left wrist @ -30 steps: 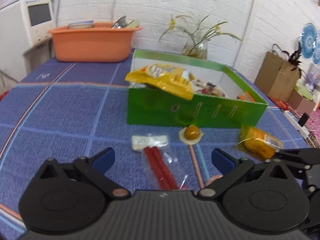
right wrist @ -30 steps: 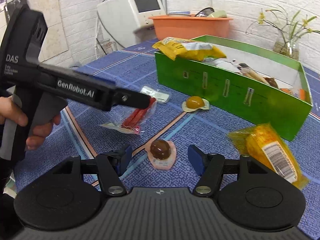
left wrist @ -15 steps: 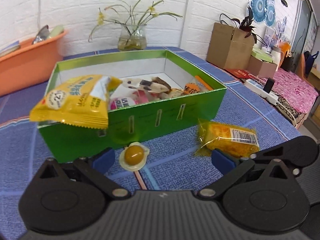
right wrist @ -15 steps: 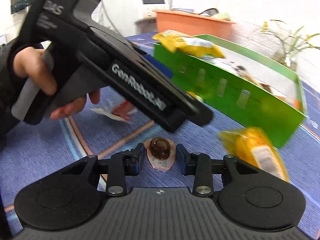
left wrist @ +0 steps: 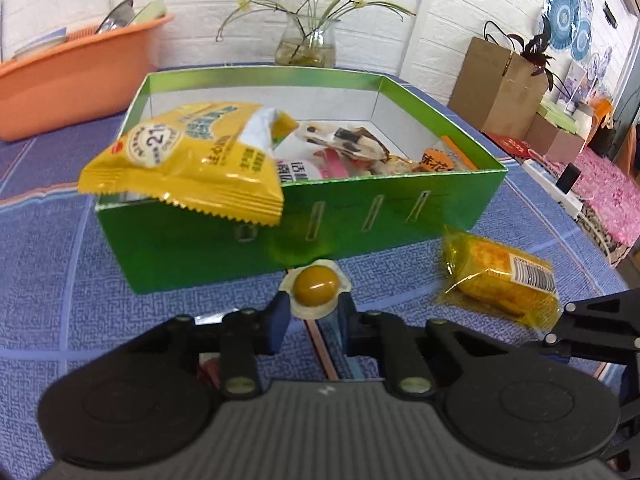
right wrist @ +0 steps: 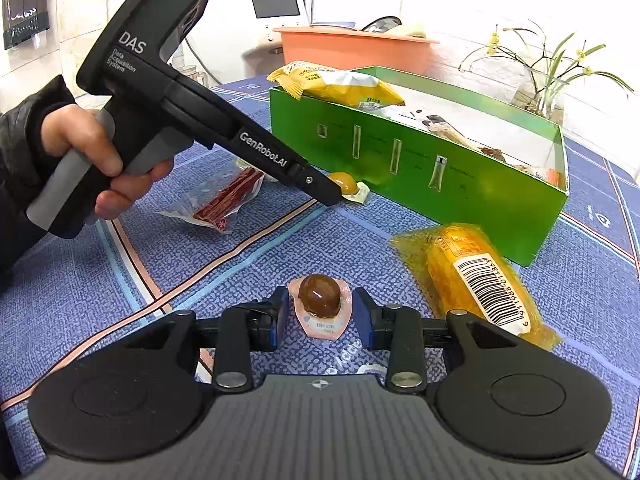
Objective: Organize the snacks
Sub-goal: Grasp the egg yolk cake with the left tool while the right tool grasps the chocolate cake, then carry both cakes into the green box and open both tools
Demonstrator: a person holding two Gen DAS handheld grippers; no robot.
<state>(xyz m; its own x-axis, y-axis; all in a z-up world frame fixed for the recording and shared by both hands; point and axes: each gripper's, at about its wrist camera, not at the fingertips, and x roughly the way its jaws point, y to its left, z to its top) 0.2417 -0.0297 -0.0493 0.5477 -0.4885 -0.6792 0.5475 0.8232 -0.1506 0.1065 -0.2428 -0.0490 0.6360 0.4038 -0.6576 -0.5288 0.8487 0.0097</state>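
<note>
Your left gripper (left wrist: 313,312) pinches the yellow jelly (left wrist: 315,285) at the box's (left wrist: 192,248) six o'clock; your right gripper (right wrist: 320,314) narrowly brackets the brown jelly (right wrist: 320,296).

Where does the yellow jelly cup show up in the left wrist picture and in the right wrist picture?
Left wrist: the yellow jelly cup sits low centre, between the left gripper fingers, just before the green box.
Right wrist: yellow jelly cup is mid-frame at the left gripper's tip, beside the box.
Shared landmark: the green box.

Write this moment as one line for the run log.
left tongs: around yellow jelly cup | right tongs: around brown jelly cup | green box: partly filled | neither cup lifted
</note>
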